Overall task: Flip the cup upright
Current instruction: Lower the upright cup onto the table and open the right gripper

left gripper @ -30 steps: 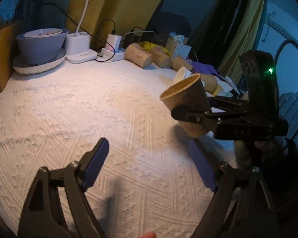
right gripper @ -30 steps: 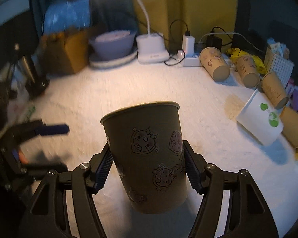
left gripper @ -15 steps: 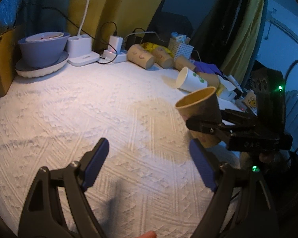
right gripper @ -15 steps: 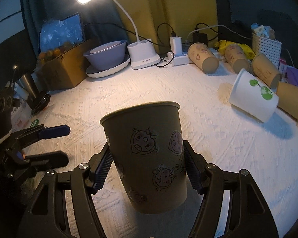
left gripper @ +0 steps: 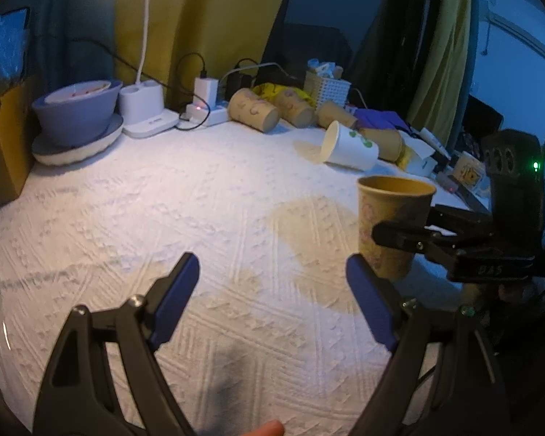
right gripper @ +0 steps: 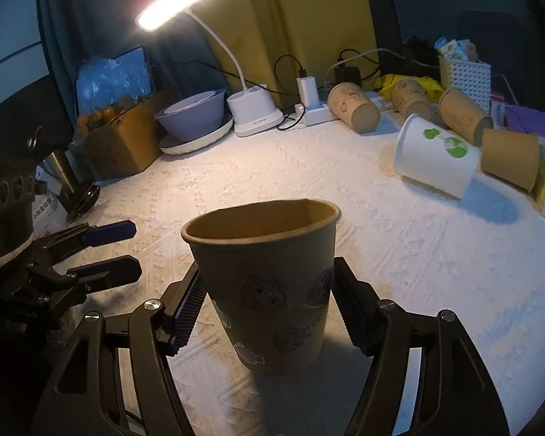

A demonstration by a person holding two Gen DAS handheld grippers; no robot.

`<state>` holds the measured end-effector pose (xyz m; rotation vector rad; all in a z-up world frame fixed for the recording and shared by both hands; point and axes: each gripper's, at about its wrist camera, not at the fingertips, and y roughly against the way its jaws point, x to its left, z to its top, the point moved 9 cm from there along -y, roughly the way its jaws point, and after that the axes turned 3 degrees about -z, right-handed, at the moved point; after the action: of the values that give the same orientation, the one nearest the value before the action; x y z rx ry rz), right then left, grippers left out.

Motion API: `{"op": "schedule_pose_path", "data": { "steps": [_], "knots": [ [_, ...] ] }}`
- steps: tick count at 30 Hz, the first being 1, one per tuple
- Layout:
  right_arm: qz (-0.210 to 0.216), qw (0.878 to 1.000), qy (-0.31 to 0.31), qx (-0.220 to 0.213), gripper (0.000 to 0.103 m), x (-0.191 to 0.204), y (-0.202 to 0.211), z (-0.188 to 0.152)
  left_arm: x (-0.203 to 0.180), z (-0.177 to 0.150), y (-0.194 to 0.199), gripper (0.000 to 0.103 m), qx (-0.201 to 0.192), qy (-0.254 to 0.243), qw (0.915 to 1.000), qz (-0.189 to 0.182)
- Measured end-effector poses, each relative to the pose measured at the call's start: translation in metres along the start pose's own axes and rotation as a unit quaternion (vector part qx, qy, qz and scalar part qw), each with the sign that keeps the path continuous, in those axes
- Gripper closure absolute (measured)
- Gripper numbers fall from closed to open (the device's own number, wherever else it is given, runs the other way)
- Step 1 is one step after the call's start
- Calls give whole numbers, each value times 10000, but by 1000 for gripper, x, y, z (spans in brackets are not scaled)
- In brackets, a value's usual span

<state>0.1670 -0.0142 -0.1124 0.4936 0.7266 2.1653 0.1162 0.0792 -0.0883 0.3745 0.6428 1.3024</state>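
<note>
A brown paper cup (right gripper: 269, 290) with cartoon prints stands upright, mouth up, on the white textured cloth. My right gripper (right gripper: 267, 307) sits around its lower half; the pads are at its sides with a small gap showing on the right. The cup also shows in the left wrist view (left gripper: 392, 225) at the right, with the right gripper (left gripper: 432, 239) beside it. My left gripper (left gripper: 272, 298) is open and empty, low over the cloth, left of the cup; it shows in the right wrist view (right gripper: 105, 247).
A white cup with green print (right gripper: 436, 156) and several brown cups (right gripper: 352, 107) lie on their sides at the back right. A purple bowl on a plate (left gripper: 76, 116), a lamp base (left gripper: 145, 112), chargers and a cardboard box (right gripper: 120, 138) line the back left.
The right gripper has lowered the cup from mid-air and tilted it upright onto the cloth, and its jaws have loosened slightly. The left gripper has stayed open and drawn back a little.
</note>
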Motion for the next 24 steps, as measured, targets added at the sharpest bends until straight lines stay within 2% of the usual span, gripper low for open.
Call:
{"op": "schedule_pose_path", "data": {
  "steps": [8,17,24],
  "knots": [
    [-55,9999,-57,-85,33,-9,17,-11,-18,2,4,19,-112,-219,9996,109],
    [-224,9988,407,118,26,5,18,-29,-24,-1,18,19,-165,-215,9991,322],
    [-344,9984,450,93,24,10,34,-39,-30,-6,33,19,-216,-187,9991,301]
  ]
}}
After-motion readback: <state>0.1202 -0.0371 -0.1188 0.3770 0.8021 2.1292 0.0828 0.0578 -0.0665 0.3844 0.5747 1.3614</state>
